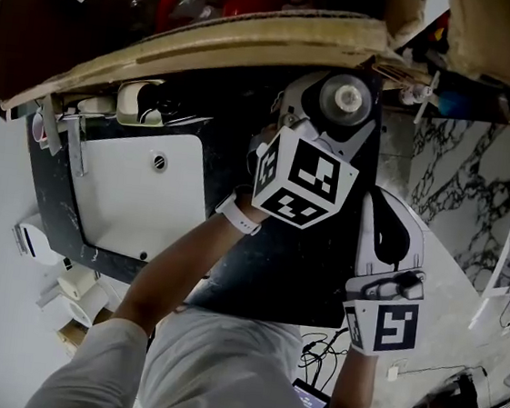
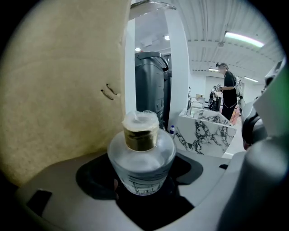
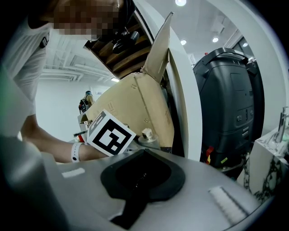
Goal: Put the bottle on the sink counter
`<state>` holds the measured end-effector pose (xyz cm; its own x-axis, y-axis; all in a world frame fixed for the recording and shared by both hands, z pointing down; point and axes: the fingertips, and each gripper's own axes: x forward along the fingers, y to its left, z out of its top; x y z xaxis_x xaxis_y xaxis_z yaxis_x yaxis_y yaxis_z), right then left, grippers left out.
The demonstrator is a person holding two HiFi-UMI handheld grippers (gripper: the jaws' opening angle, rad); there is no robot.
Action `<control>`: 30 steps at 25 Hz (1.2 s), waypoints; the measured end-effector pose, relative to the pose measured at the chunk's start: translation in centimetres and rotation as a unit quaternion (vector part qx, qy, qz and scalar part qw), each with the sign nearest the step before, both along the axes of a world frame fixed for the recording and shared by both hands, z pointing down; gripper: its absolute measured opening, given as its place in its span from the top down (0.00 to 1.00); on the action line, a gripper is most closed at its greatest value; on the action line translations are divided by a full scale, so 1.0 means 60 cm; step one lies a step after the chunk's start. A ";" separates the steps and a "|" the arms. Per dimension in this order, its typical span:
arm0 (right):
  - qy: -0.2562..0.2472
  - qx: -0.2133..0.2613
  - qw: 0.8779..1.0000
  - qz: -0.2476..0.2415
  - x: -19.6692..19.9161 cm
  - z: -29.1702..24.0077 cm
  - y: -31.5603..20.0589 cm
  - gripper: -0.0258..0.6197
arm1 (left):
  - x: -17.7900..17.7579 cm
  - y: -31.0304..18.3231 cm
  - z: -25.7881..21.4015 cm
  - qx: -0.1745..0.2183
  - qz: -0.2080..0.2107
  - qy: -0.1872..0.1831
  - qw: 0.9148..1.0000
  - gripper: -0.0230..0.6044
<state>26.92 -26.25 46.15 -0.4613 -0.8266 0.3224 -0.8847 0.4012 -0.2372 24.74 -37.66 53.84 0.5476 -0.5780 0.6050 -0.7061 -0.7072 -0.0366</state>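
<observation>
A frosted glass bottle (image 2: 141, 158) with a gold neck and a clear cap stands upright between the jaws of my left gripper (image 1: 330, 125), which is shut on it. In the head view the bottle (image 1: 345, 97) is seen from above, over the black sink counter (image 1: 257, 263) and to the right of the white sink basin (image 1: 132, 198). My right gripper (image 1: 390, 225) hangs lower right of the left one, off the counter's right edge. Its jaws (image 3: 142, 173) are shut with nothing in them. From the right gripper view the bottle's cap (image 3: 146, 134) shows beside the left gripper's marker cube (image 3: 109, 132).
A big open cardboard box (image 1: 256, 34) overhangs the counter's far side, close to the bottle. A marble-patterned surface (image 1: 461, 199) lies to the right. Paper rolls (image 1: 81, 284) sit at lower left, cables (image 1: 330, 344) on the floor. A marble unit (image 2: 205, 131) and a person (image 2: 228, 92) are far off.
</observation>
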 end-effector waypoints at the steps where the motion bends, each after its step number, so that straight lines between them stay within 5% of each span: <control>1: -0.001 0.000 1.000 0.000 0.001 0.001 0.000 0.94 | 0.003 -0.002 0.000 0.000 0.000 0.000 1.000 0.43; 11: 0.004 0.007 1.000 0.008 0.011 -0.016 0.007 0.94 | 0.009 -0.012 0.006 -0.026 -0.038 0.012 0.999 0.43; 21: 0.019 0.018 0.999 0.024 0.023 -0.041 0.031 0.94 | -0.008 0.025 -0.012 -0.026 -0.018 0.010 0.999 0.42; 30: 0.022 0.039 0.998 0.033 0.002 -0.096 0.057 0.94 | -0.072 0.083 -0.064 -0.025 -0.042 0.011 0.999 0.42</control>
<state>27.05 -22.83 40.37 -0.3912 -0.8786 0.2740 -0.9190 0.3570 -0.1673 20.39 -32.67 49.99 0.5117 -0.5918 0.6229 -0.7631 -0.6462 0.0129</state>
